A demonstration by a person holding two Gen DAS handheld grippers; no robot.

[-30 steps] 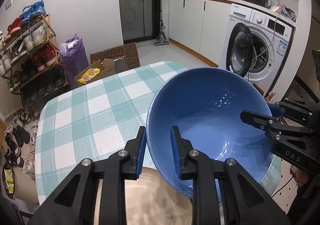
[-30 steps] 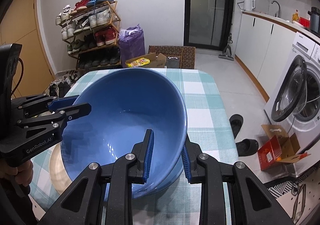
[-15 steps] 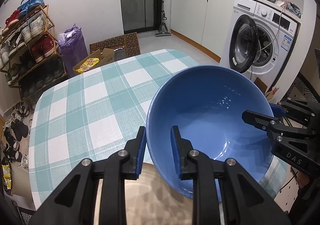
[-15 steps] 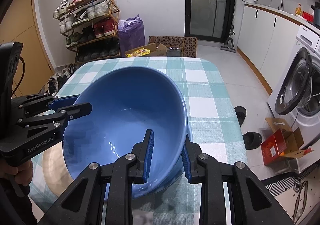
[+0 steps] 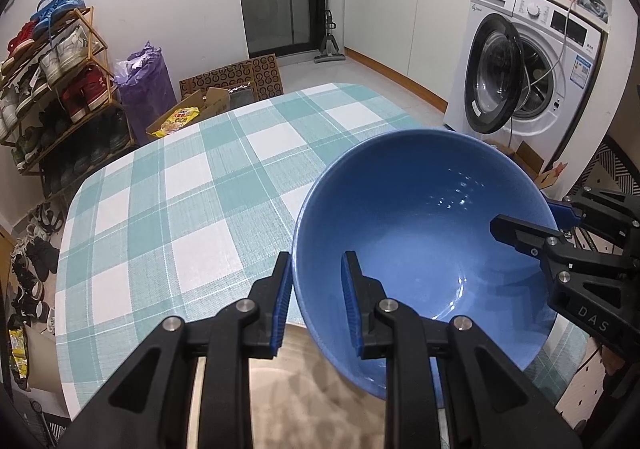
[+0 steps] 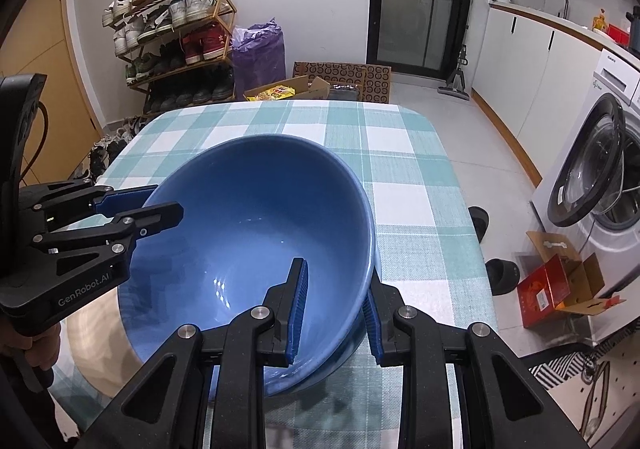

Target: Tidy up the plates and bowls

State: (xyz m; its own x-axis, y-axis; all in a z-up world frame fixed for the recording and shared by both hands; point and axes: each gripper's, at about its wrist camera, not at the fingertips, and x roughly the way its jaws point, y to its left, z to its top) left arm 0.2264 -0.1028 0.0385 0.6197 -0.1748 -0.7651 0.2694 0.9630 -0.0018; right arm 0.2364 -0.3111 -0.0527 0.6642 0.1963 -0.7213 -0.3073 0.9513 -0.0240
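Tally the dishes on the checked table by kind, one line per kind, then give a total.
Bowls: 1, the blue bowl, its rim between the fingers of the left hand-held gripper and the right hand-held gripper.
Plates: 1, the beige plate partly under the bowl.
Total: 2

Even indoor light, sharp focus, strong fisheye bending, dark vignetted corners.

Checked cloth (image 5: 188, 209) covers the counter. Beyond its far edge: shoe rack (image 6: 176, 37), purple bag (image 6: 258, 51), open carton (image 5: 192, 113) on the floor. Washing machine (image 5: 532, 73), door open, stands off the right edge; slippers (image 6: 490, 245) alongside.
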